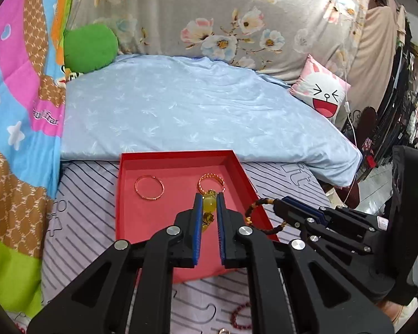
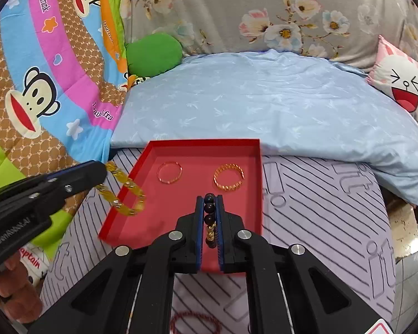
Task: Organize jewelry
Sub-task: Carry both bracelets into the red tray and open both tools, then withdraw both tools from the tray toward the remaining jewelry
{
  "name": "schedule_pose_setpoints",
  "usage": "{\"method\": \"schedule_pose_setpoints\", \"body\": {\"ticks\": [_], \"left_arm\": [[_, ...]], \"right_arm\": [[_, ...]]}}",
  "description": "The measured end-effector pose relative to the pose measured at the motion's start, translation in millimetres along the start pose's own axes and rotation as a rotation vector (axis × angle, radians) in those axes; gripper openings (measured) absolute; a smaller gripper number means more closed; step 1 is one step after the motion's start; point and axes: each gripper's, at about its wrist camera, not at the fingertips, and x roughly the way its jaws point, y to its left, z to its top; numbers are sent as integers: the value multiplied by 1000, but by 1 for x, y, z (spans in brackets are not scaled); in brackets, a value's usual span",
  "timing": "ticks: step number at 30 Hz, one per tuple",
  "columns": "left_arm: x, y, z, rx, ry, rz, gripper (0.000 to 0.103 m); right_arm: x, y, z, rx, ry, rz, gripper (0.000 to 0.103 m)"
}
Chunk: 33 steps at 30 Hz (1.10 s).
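A red tray (image 1: pixel 178 156) (image 2: pixel 203 142) lies on the striped bed sheet. In it lie a thin rose-gold bangle (image 1: pixel 149 188) (image 2: pixel 169 172) and a twisted gold bangle (image 1: pixel 211 181) (image 2: pixel 228 177). My left gripper (image 1: pixel 209 196) (image 2: pixel 104 171) is shut on a yellow bead bracelet (image 1: pixel 209 203) (image 2: pixel 122 192), held over the tray's left rim. My right gripper (image 2: pixel 209 197) (image 1: pixel 277 203) is shut on a dark bead bracelet (image 2: pixel 209 208) (image 1: pixel 257 203), held over the tray's near right part.
A dark red bead bracelet (image 1: pixel 241 318) (image 2: pixel 195 321) lies on the sheet near me. A small ring (image 1: pixel 223 331) lies beside it. A folded light blue quilt (image 1: pixel 197 105) lies behind the tray. A cartoon blanket (image 2: pixel 50 83) lies at the left, with pillows at the back.
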Motion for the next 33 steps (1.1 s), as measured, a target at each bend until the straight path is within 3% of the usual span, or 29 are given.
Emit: {"method": "schedule_pose_setpoints", "body": {"ticks": [6, 9, 14, 23, 25, 27, 29, 33], "left_arm": [[57, 31, 3, -71, 64, -34, 9], [81, 45, -3, -81, 105, -2, 9], [110, 69, -22, -79, 175, 83, 9], [122, 82, -34, -8, 196, 239, 10], [122, 81, -34, -2, 189, 251, 10], [121, 82, -35, -5, 175, 261, 18], [118, 81, -35, -12, 161, 259, 29], [112, 75, -35, -8, 147, 265, 38]], "right_arm": [[55, -2, 9, 38, 70, 76, 8], [86, -7, 3, 60, 129, 90, 8], [114, -13, -8, 33, 188, 20, 8], [127, -18, -15, -8, 194, -94, 9], [124, -15, -16, -25, 171, -124, 18], [118, -15, -16, -30, 143, -136, 40], [110, -15, -15, -33, 119, -135, 43], [96, -17, -14, -17, 102, -123, 43]]}}
